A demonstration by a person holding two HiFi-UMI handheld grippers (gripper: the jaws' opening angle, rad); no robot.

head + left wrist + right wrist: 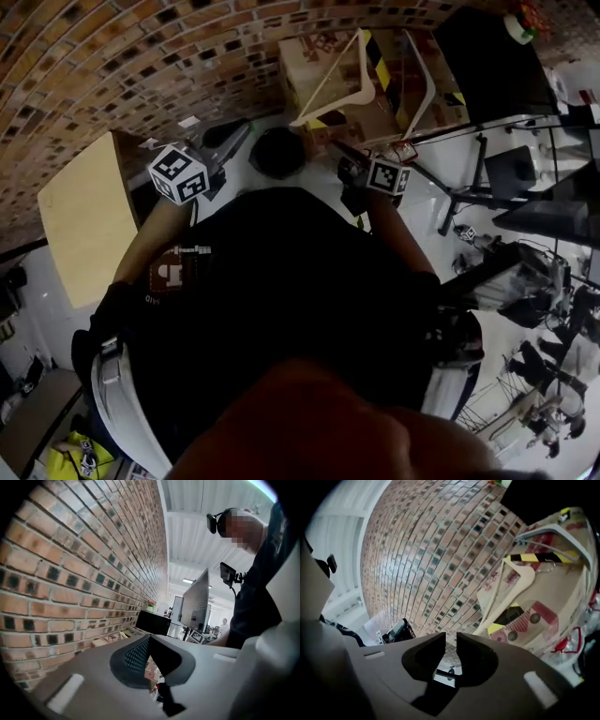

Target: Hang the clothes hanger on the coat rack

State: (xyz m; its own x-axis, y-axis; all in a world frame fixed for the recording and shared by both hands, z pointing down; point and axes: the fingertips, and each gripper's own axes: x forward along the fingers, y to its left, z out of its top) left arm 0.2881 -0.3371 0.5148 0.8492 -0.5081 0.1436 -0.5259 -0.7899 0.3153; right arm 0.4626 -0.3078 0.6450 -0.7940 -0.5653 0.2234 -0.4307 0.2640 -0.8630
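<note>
A white clothes hanger (337, 80) leans against the cardboard boxes at the foot of the brick wall, ahead of both grippers. In the right gripper view it shows as a cream hanger (511, 595), with a second pale hanger (555, 531) above it. My right gripper (451, 641) is open by a narrow gap, with nothing between its jaws; its marker cube (389, 175) is a short way from the hanger. My left gripper (149, 639) points along the brick wall, its jaw tips meeting on nothing; its marker cube (178, 174) is at the left. I cannot make out a coat rack.
A wooden table (84, 216) stands at the left by the brick wall (141, 56). Cardboard boxes (314, 56) with yellow-black tape sit against the wall. A round black object (278, 152) lies between the grippers. A black screen on a stand (487, 66) is at the right.
</note>
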